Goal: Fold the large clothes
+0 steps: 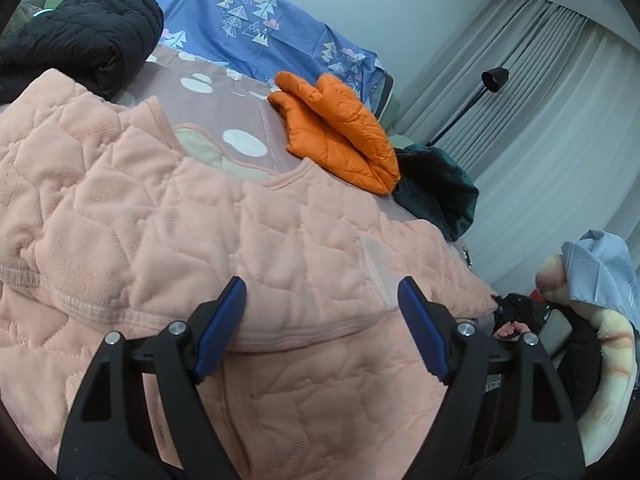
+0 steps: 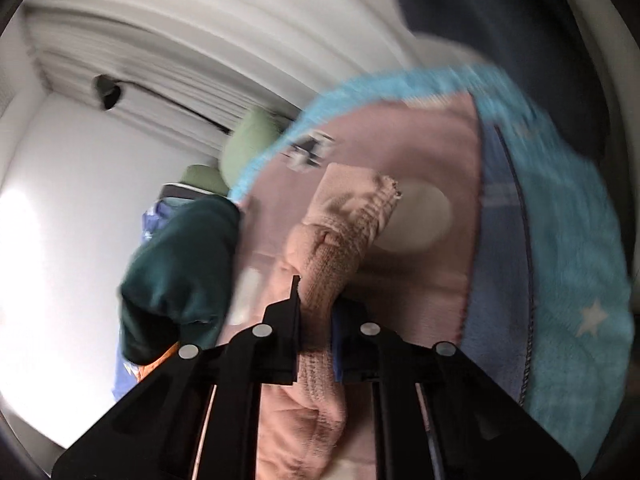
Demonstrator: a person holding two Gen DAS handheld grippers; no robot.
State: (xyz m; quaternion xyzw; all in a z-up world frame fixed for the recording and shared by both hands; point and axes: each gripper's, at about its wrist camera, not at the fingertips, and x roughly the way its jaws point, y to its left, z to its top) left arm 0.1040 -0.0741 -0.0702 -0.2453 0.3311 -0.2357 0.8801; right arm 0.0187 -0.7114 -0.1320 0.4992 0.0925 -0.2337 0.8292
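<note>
A: Lying spread across the bed (image 1: 248, 92), the peach quilted garment (image 1: 168, 216) covers most of the near surface in the left wrist view. What is the state of the left gripper (image 1: 322, 300)?

B: Its jaws stand wide apart above the garment's lower hem. Nothing sits between the blue pads (image 1: 224, 328), and they press on no cloth.

A: And the right gripper (image 2: 316, 304)?

B: Its jaws are clamped on the garment's ribbed cuff (image 2: 344, 232). The knit runs between the two jaws and bunches up ahead of them. That view is blurred, so finer detail of the grip cannot be told.

A: Which items surround the garment?

B: A folded orange jacket (image 1: 340, 128) lies on the bed beyond the garment, just apart from its collar. A dark green garment (image 1: 436, 192) lies beside the orange jacket at the bed's right edge. A black padded jacket (image 1: 80, 36) rests at the far left, next to the peach sleeve. A blue tree-print sheet (image 1: 256, 20) stands along the wall behind.

A: Any obstruction at the right side?

B: A black floor lamp (image 1: 484, 88) stands before the grey curtain (image 1: 552, 100). In the right wrist view a turquoise fleece blanket (image 2: 568, 248) lies to the right of the cuff.
</note>
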